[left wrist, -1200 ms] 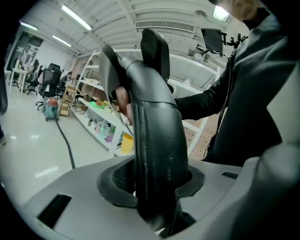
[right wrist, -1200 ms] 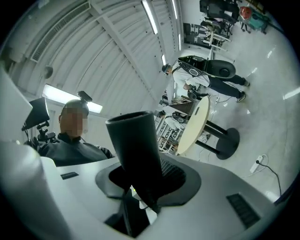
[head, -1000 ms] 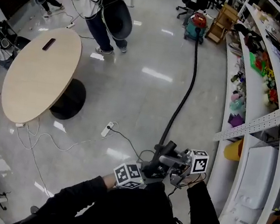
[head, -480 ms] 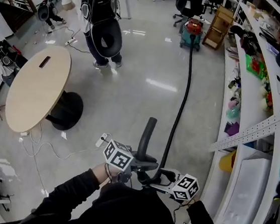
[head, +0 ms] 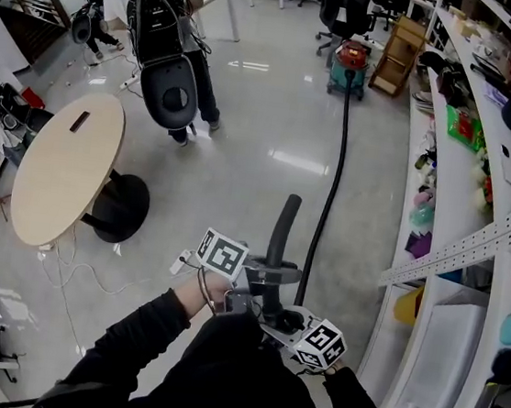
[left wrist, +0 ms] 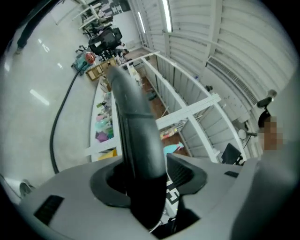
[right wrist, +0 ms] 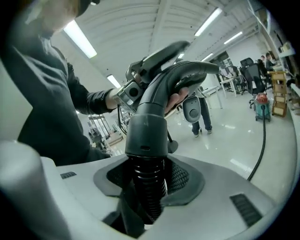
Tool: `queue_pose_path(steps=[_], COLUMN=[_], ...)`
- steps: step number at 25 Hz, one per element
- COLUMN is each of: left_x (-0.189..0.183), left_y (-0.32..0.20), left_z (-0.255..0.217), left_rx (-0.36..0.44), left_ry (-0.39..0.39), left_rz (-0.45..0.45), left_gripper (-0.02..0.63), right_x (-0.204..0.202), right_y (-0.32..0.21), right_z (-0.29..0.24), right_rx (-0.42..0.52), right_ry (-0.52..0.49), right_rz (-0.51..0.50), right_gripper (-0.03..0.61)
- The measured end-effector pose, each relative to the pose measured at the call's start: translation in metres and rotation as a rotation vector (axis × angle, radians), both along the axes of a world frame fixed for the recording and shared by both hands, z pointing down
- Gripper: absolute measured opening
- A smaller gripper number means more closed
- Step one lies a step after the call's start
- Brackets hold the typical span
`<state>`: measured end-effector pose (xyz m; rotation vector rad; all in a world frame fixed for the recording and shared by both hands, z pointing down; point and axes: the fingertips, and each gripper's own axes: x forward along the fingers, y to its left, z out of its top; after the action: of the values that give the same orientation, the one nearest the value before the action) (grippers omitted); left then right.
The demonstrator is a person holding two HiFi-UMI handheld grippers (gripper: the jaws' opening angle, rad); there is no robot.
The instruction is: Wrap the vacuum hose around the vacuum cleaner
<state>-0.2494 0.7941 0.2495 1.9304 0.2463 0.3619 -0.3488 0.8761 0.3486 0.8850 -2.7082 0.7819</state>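
In the head view, the hose [head: 335, 162] is laid from the vacuum [head: 351, 57] across the floor to both grippers, well apart from the vacuum. In the left gripper view, the smooth hose end is clamped between the jaws of the left gripper [left wrist: 147, 180], which have just been opening somewhat. In the right gripper view, the ribbed hose is pressed by the jaws of the right gripper [right wrist: 150, 180], which have just been closing; the vacuum is seen far behind.
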Motion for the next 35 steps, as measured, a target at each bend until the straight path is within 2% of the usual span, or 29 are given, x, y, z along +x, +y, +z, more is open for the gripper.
queue_pose_path(steps=[1,2,3,5,7,12,16,19,22,25,26,27,31,34,35], left_x=[0.006,0.010,0.009,0.003,-0.003,-0.021,-0.030,-0.026,-0.021,-0.019,-0.020,-0.021,-0.028,-0.026,-0.025], left_y=[-0.007,-0.014,-0.021,-0.030,-0.034,-0.023,-0.022,-0.041,-0.066,-0.089,-0.096,-0.104,-0.119,-0.118,-0.120], left_z=[-0.006,-0.007,-0.005,0.008,0.024,0.059,0.092,0.113,0.122,0.112,0.107,0.102,0.087,0.090,0.088], left_rx=[0.008,0.048,0.113,0.256,0.348,0.376,0.472,0.520,0.517,0.461,0.440,0.419,0.367,0.317,0.287], left_ry=[0.035,0.051,0.047,0.019,0.012,0.038,0.000,-0.025,-0.009,0.042,0.055,0.067,0.116,0.149,0.160], left_rz=[-0.024,-0.039,-0.040,-0.009,0.045,0.156,0.272,0.304,0.300,0.304,0.311,0.322,0.395,0.417,0.417], left_gripper=[0.277,0.338,0.355,0.359,0.359,0.360,0.360,0.360,0.359,0.352,0.314,0.239,0.216,0.193,0.190], right_x=[0.006,0.011,0.015,0.022,0.036,0.078,0.099,0.107,0.107,0.108,0.109,0.108,0.103,0.102,0.101], right_y=[-0.002,-0.006,-0.009,-0.019,-0.037,-0.102,-0.162,-0.206,-0.247,-0.279,-0.289,-0.299,-0.326,-0.334,-0.336], right_z=[-0.002,-0.004,-0.005,-0.006,-0.010,-0.034,-0.045,-0.057,-0.075,-0.091,-0.096,-0.101,-0.104,-0.094,-0.094], right_rx=[-0.022,-0.045,-0.067,-0.108,-0.141,-0.249,-0.355,-0.415,-0.424,-0.424,-0.425,-0.427,-0.449,-0.418,-0.400], right_ry=[-0.042,-0.084,-0.123,-0.188,-0.247,-0.492,-0.640,-0.737,-0.816,-0.843,-0.845,-0.847,-0.869,-0.897,-0.896], right_rz=[0.013,0.028,0.045,0.081,0.122,0.231,0.315,0.343,0.350,0.360,0.364,0.367,0.383,0.394,0.395], right_gripper=[0.186,0.186,0.186,0.186,0.186,0.186,0.186,0.187,0.189,0.189,0.189,0.189,0.187,0.193,0.220])
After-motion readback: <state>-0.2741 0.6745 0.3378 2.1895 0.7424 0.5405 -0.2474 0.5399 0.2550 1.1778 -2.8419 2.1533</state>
